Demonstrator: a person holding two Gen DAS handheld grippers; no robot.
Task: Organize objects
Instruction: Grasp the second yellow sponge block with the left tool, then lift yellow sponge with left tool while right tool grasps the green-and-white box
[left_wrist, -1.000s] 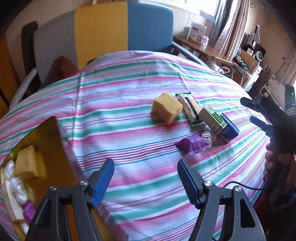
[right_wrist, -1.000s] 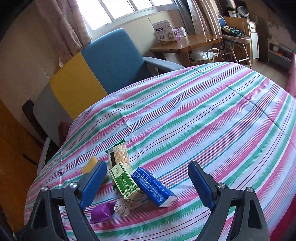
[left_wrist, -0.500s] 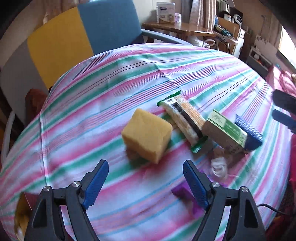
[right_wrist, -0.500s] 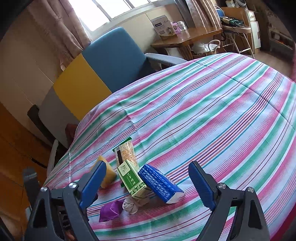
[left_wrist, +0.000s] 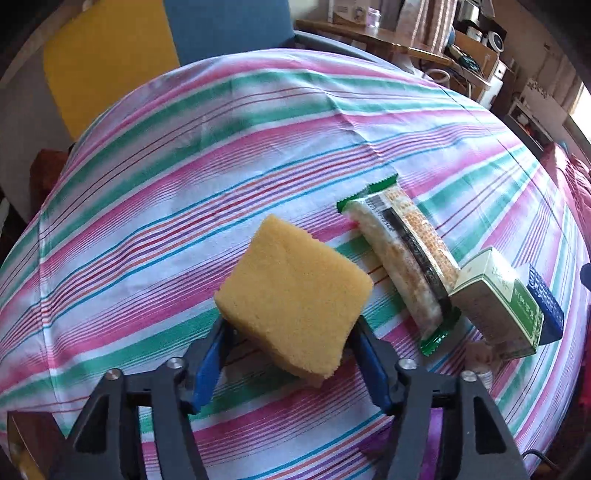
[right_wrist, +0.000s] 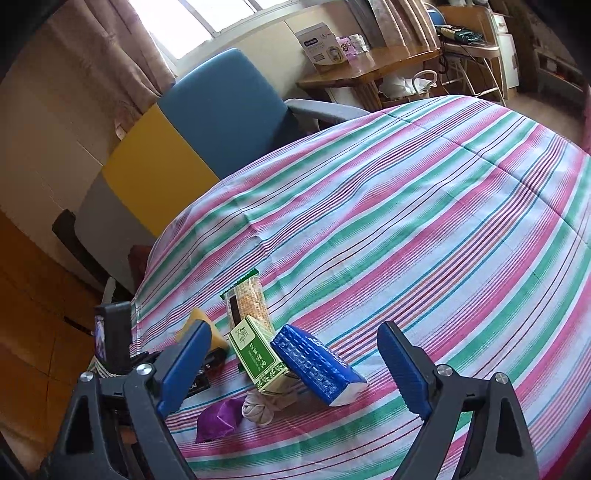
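A yellow sponge (left_wrist: 295, 291) lies on the striped tablecloth (left_wrist: 184, 206). My left gripper (left_wrist: 290, 325) points steeply down over it. Its jaws are closing, with the blue pads (left_wrist: 208, 354) against the sponge's two near sides. To the right lie a cracker packet (left_wrist: 402, 258), a green box (left_wrist: 498, 299) and a blue box (left_wrist: 546, 299). My right gripper (right_wrist: 293, 326) hovers open above the green box (right_wrist: 256, 350) and blue box (right_wrist: 317, 363), holding nothing. In front of it lie a purple packet (right_wrist: 218, 417) and a white bundle (right_wrist: 256, 410).
A blue, yellow and grey chair (right_wrist: 207, 125) stands behind the table. A wooden side table (right_wrist: 369, 70) with a white carton is at the back right. The tablecloth (right_wrist: 424, 221) stretches bare to the right of the objects. The table edge drops off at the left.
My left gripper swung right and down from beside the tray to the yellow sponge. Its jaws spread wide, then closed around it. The right gripper stayed put.
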